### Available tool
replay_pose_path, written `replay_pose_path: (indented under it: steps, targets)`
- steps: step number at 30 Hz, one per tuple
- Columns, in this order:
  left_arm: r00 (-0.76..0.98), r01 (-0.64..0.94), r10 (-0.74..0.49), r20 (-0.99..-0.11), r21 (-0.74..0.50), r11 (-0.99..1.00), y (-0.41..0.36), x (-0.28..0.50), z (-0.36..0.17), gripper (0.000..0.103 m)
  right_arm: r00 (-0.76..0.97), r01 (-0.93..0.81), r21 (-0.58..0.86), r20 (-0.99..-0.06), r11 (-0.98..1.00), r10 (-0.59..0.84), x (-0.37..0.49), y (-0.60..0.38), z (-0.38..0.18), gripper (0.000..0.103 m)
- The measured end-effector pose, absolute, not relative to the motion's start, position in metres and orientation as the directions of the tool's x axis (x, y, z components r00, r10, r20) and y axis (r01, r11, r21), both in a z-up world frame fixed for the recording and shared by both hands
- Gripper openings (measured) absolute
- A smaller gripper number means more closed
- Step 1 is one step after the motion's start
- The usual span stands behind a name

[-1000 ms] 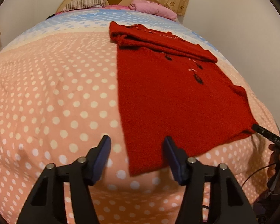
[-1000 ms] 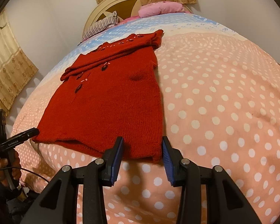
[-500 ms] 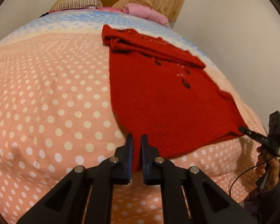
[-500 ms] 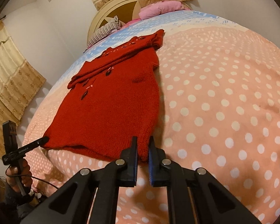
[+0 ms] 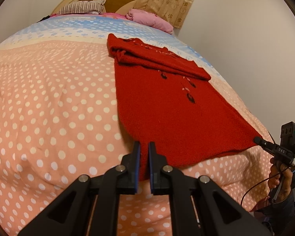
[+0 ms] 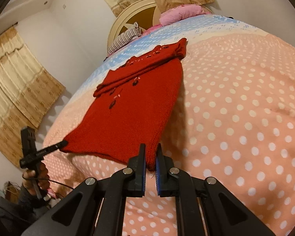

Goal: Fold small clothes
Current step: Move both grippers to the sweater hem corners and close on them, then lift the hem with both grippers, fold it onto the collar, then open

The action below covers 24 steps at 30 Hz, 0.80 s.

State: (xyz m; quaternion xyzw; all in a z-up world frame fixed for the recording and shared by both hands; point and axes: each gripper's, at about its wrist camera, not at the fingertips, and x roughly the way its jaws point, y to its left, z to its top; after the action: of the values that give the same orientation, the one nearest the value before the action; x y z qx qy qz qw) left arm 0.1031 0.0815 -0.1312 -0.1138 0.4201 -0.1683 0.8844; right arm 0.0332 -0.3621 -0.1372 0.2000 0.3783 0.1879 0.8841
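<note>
A red knitted sweater (image 5: 167, 106) lies on the bed, its sleeves folded across the far end. It also shows in the right wrist view (image 6: 131, 114). My left gripper (image 5: 144, 147) is shut on the sweater's near left hem corner, and it shows at the left of the right wrist view (image 6: 64, 143). My right gripper (image 6: 151, 149) is shut on the near right hem corner, and it shows at the right of the left wrist view (image 5: 258, 140). The hem hangs lifted off the bed between the two grippers.
The bed has a pink polka-dot cover (image 5: 49, 108) with a blue band at the far end. A striped pillow (image 5: 80, 9) and a pink bundle (image 5: 151, 19) lie by the headboard. A wall stands to the right and curtains (image 6: 15, 90) hang beside the bed.
Both grippers went from open to shut on the sweater's hem corners, then lifted the hem off the bed.
</note>
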Motion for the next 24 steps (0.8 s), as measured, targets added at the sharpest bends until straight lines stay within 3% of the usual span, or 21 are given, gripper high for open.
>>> replay_pose_path:
  steps: [9, 24]
  targets:
    - [0.626, 0.220, -0.434, -0.648, -0.387, 0.896, 0.086, 0.124, -0.107, 0.008, 0.712, -0.205, 0.520, -0.502, 0.829, 0.491, 0.048, -0.368, -0.099, 0.007]
    - [0.687, 0.212, -0.394, -0.611, -0.351, 0.912, 0.092, 0.184, -0.068, 0.008, 0.785, -0.243, 0.481, -0.413, 0.842, 0.462, 0.113, -0.361, -0.036, 0.007]
